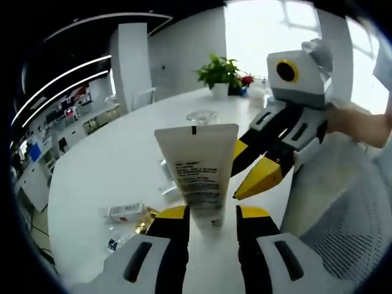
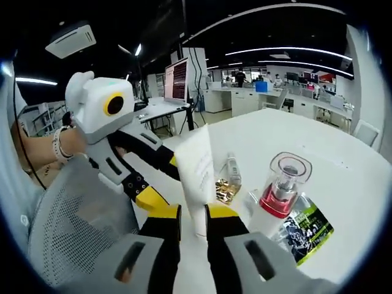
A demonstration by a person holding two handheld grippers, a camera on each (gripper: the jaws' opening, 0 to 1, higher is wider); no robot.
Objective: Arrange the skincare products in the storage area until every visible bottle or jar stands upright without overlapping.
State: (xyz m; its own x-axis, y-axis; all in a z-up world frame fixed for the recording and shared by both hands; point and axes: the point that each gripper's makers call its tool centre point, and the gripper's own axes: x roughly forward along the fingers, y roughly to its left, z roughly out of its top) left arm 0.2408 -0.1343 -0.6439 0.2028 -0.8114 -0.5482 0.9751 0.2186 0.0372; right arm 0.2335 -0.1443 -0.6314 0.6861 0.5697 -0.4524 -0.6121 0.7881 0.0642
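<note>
The left tongs (image 1: 211, 214) are closed on the bottom end of a white tube (image 1: 199, 174) and hold it up above the big white desk (image 1: 110, 177), with its flat wide end on top. The right tongs (image 2: 193, 215) have their tips at the cap end of the same tube too, but I cannot tell if they squeeze it or just sit beside it. In the left gripper view the right tongs come in from the right, with their yellow tips close to the tube's side.

So the step in hand looks like standing the tube up.

On the desk near the tube stands a clear bottle with a pink neck (image 2: 283, 191). Just beside it lies a flat green and black packet (image 2: 306, 229). A thin clear bottle with a gold end (image 2: 229, 177) lies flat behind the tube.

Next, I think the tube must go down cap first on a bare spot, away from the pink bottle, then be let go slowly so it does not fall.
</note>
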